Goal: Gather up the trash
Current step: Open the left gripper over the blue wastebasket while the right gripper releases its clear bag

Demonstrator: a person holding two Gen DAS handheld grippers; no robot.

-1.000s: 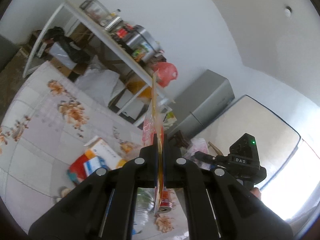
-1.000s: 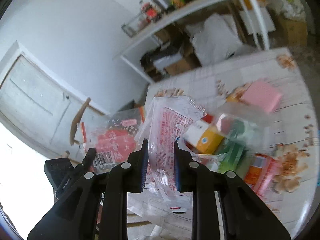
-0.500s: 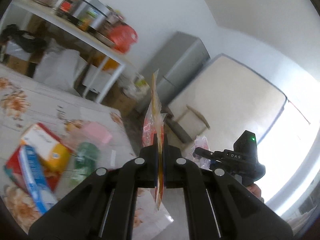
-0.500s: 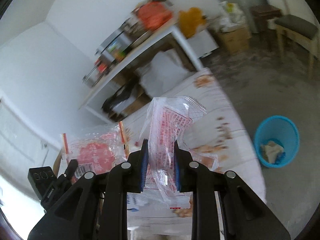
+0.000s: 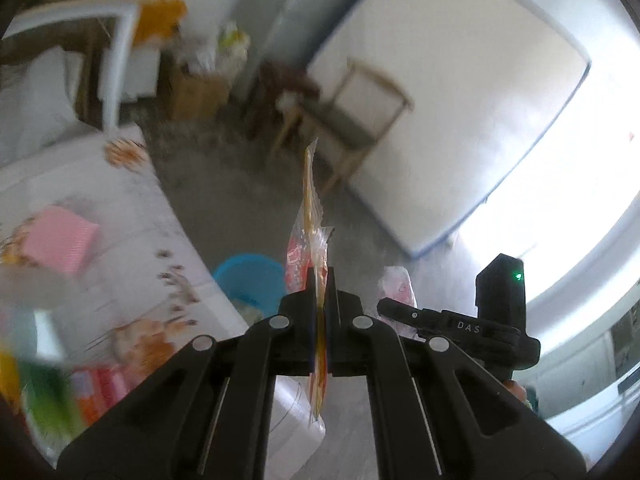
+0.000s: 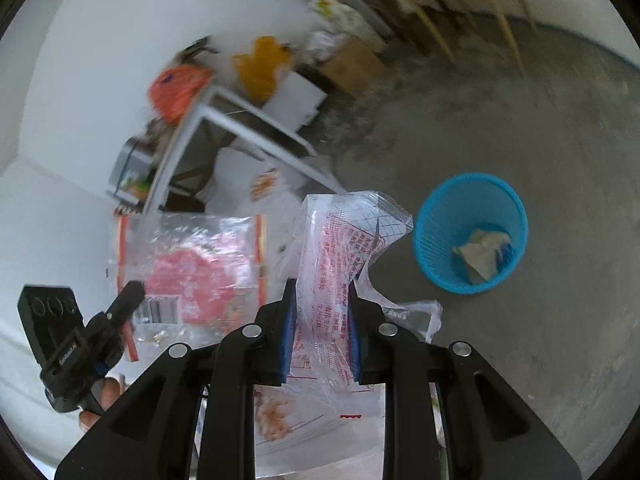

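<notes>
Left claw (image 5: 319,280) pinches a red wrapper (image 5: 308,216) edge-on; right claw (image 6: 322,296) clamps a clear printed wrapper (image 6: 340,248), blue bin (image 6: 471,232) right of it.

readable text

the letters "das" stand in white on the black body of the right gripper (image 5: 396,312), seen from the left wrist view. red print covers the clear wrapper (image 6: 340,256) but is too small to read. a barcode sits on the red bag (image 6: 188,268), its digits illegible. nothing else reads.
</notes>
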